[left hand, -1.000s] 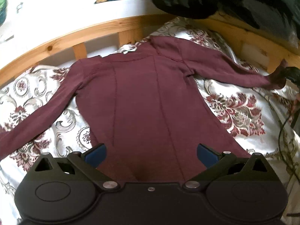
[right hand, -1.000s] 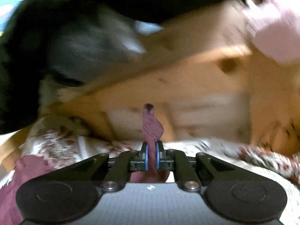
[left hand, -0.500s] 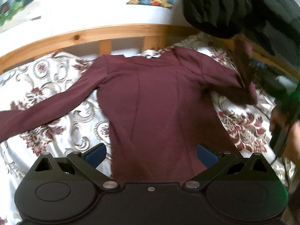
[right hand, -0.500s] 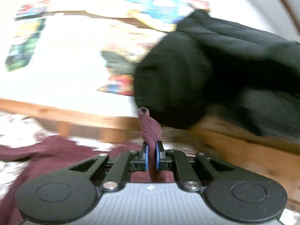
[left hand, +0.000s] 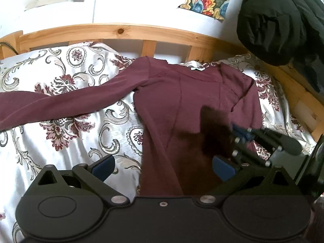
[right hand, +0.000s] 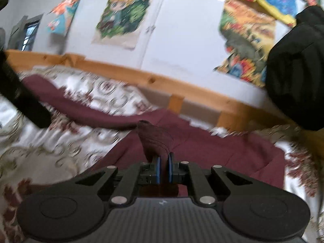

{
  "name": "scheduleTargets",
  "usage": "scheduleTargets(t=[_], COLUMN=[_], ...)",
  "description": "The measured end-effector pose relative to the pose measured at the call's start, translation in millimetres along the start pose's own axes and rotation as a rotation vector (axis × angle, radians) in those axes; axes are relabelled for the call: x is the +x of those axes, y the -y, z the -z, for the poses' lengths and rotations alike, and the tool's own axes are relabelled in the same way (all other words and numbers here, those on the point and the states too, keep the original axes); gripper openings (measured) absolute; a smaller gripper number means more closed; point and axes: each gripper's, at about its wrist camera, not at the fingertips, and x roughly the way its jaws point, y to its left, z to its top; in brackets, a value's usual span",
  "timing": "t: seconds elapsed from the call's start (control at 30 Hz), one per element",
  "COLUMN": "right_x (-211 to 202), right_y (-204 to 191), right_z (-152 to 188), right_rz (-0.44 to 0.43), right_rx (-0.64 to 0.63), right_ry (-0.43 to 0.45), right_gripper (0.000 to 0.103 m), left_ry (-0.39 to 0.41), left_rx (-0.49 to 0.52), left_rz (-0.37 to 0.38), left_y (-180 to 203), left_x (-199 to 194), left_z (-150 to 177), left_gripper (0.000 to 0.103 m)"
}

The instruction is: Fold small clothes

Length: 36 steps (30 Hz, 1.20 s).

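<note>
A maroon long-sleeved top [left hand: 182,105] lies flat on the floral bedspread [left hand: 50,141], collar toward the wooden rail. One sleeve [left hand: 60,101] stretches out to the left. My left gripper [left hand: 163,165] hovers open over the hem, nothing between its blue pads. The other sleeve is doubled over the body, its cuff [right hand: 156,139] pinched in my right gripper [right hand: 163,168], which is shut on it. In the left wrist view the right gripper [left hand: 241,133] comes in from the right, above the top's body.
A wooden bed rail [left hand: 121,32] runs along the far side, with a white wall and colourful posters [left hand: 206,2] behind it. A black padded jacket [left hand: 283,20] hangs at the far right corner. Bare bedspread lies left of the top.
My right gripper has swung left with the sleeve cuff, from the right edge of the bed to over the top's body. The left gripper has shifted sideways and stays open.
</note>
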Motion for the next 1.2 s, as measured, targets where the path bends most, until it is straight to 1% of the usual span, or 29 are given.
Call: scheduleTargets(t=[0.1, 0.13, 0.17, 0.2, 0.23, 0.27, 0.37, 0.4, 0.47, 0.5, 0.57, 0.63, 0.67, 0.73, 0.87, 0.93, 0.97, 1.03, 1.07, 1.1, 1.17, 1.2], right_x=[3.3, 2.3, 1.1, -0.6, -2.8, -5.7, -13.1, -16.4, -21.1, -22.9, -26.1, -26.4, -24.6, -19.4, -7.4, -3.7, -3.4, -1.4, 0.3, 3.3, 10.0, 12.2], right_y=[-4.4, -5.0, -6.6, -8.7, -11.7, -13.9, -18.1, -17.4, -12.3, -7.1, 8.7, 27.4, 37.5, 58.2, 103.1, 127.2, 140.4, 159.9, 170.2, 179.6, 197.2, 201.0], right_z=[6.6, 9.6, 12.8, 14.6, 16.2, 17.7, 19.4, 19.1, 17.4, 16.0, 14.6, 15.3, 16.9, 23.0, 42.3, 50.5, 55.6, 63.0, 67.4, 69.4, 76.9, 79.8], right_rz=[-0.046, -0.064, -0.088, -0.114, -0.138, -0.168, -0.273, -0.295, -0.310, -0.305, -0.279, -0.224, -0.181, -0.076, 0.161, 0.275, 0.332, 0.406, 0.423, 0.418, 0.369, 0.343], right_rx=[0.004, 0.007, 0.008, 0.004, -0.001, -0.006, -0.023, -0.024, -0.009, 0.008, 0.061, 0.110, 0.130, 0.163, 0.237, 0.284, 0.300, 0.324, 0.348, 0.374, 0.411, 0.419], right_ry=[-0.051, -0.066, -0.082, -0.099, -0.111, -0.122, -0.168, -0.178, -0.193, -0.197, -0.194, -0.188, -0.189, -0.197, -0.210, -0.210, -0.199, -0.172, -0.156, -0.134, -0.097, -0.085], right_gripper=[0.012, 0.016, 0.026, 0.032, 0.045, 0.054, 0.065, 0.068, 0.077, 0.079, 0.089, 0.092, 0.094, 0.099, 0.099, 0.099, 0.099, 0.099, 0.099, 0.097, 0.085, 0.082], left_ry=[0.003, 0.008, 0.015, 0.024, 0.033, 0.043, 0.072, 0.082, 0.094, 0.092, 0.073, 0.040, 0.022, -0.012, -0.080, -0.105, -0.122, -0.152, -0.165, -0.174, -0.206, -0.223], left_rx=[0.007, 0.010, 0.013, 0.015, 0.016, 0.016, 0.012, 0.008, 0.000, -0.002, -0.001, -0.008, -0.008, 0.002, 0.054, 0.091, 0.113, 0.142, 0.150, 0.151, 0.141, 0.135], left_rz=[-0.012, -0.017, -0.023, -0.029, -0.037, -0.046, -0.080, -0.092, -0.115, -0.126, -0.141, -0.137, -0.127, -0.120, -0.123, -0.144, -0.167, -0.205, -0.220, -0.227, -0.231, -0.235], left_y=[3.1, 3.9, 5.0, 6.1, 7.1, 8.0, 8.6, 8.3, 7.6, 7.5, 7.9, 9.0, 10.4, 15.1, 30.5, 37.1, 41.0, 44.2, 44.6, 43.6, 40.9, 39.2], left_x=[2.7, 2.7, 2.8, 2.9, 2.8, 3.0, 3.7, 4.4, 7.8, 11.5, 21.5, 36.2, 44.4, 61.4, 98.5, 113.5, 121.4, 132.3, 137.2, 139.4, 145.5, 147.9], left_z=[-1.0, -0.8, -1.5, -2.2, -3.1, -4.1, -7.5, -8.6, -10.6, -11.5, -12.6, -13.9, -14.0, -12.2, -2.4, 4.2, 7.3, 12.5, 14.8, 16.5, 19.9, 20.7], left_gripper=[0.102, 0.102, 0.102, 0.102, 0.102, 0.102, 0.102, 0.102, 0.102, 0.102, 0.102, 0.102, 0.102, 0.102, 0.102, 0.102, 0.102, 0.102, 0.102, 0.102, 0.102, 0.102])
